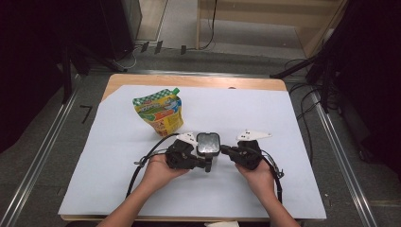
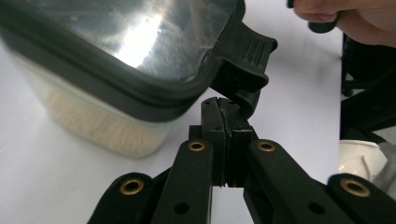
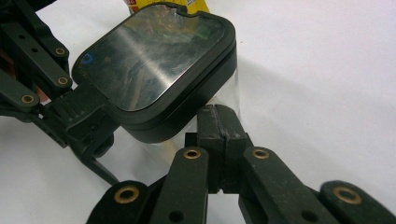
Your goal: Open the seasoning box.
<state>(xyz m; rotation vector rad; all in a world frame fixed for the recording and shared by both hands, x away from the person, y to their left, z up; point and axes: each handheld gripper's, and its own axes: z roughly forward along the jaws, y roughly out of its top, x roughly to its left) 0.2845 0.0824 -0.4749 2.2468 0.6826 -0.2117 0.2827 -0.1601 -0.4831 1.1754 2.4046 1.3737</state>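
A clear container (image 1: 208, 144) with a black-rimmed, glossy snap lid stands on the white sheet (image 1: 293, 175) that covers the table, near the middle of the sheet and a little toward the person's edge, directly between the two grippers. The left gripper (image 1: 208, 164) lies at the container's left and near side, the right gripper (image 1: 223, 149) at its right side; both are close in, so neither hand is clearly the nearer. In the left gripper view the jaws are pressed together with nothing between them, their tips just under the black locking flap (image 2: 243, 60) that sticks out from the lid's corner, touching it or very nearly so. In the right gripper view its jaws are likewise pressed together and empty, with the tips against the clear wall just below the lid rim (image 3: 187, 126); actual contact is hard to confirm. The lid looks seated on the body. My reading is that the flap is the thing to be worked: it lies just above and ahead of the left tips, so lifting it would take an upward push from there while the right gripper braces the opposite wall. A yellow and green spouted pouch (image 1: 159, 112) stands farther back toward the sheet's left far corner, well clear.
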